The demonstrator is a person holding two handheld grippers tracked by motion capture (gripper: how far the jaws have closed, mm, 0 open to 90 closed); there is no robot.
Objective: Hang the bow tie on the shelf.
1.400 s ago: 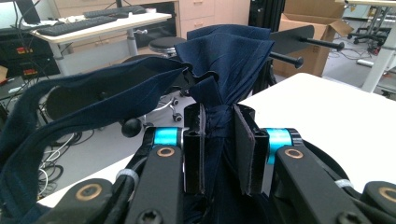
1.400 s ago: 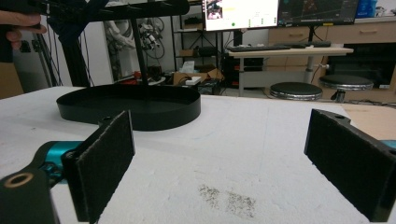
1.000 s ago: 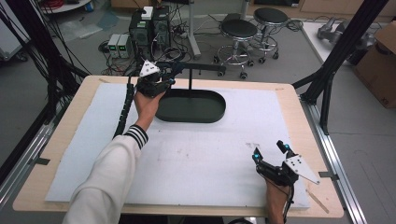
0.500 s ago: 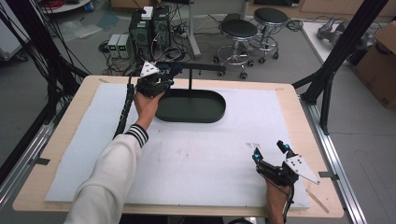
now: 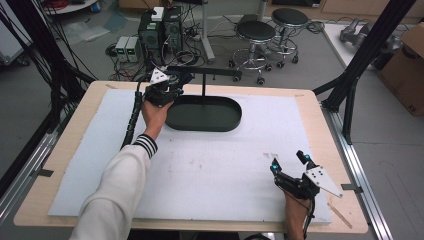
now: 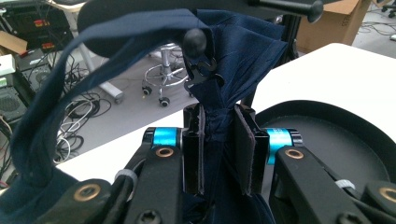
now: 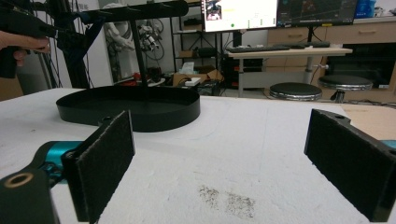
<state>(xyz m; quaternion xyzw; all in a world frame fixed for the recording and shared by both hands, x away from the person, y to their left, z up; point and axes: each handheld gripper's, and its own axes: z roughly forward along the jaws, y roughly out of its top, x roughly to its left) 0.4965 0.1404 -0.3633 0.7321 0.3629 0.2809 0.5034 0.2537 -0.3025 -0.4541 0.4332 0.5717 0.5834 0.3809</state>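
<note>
White table (image 5: 210, 170) with a black tray (image 5: 204, 114) at the back – left gripper (image 6: 219, 154) pinches navy cloth (image 6: 243, 60) hanging off the rack (image 5: 210, 74) above it, right gripper (image 5: 290, 164) sits wide open near the front edge

- Navy cloth (image 6: 233, 60): lower part hidden behind left gripper (image 6: 219, 154) jaws; left strap end cut off by bottom edge, left gripper view. In high view, cloth too small to make out.
- Rack crossbar (image 6: 280, 4): top cut off by upper edge.
- Black tray (image 6: 327, 135): near part hidden by gripper body.
- Right gripper (image 7: 219, 163): both jaws cut off at bottom edge, right gripper view.
- Grey smudge (image 7: 229, 198) on mat: too blurred to identify.
</note>
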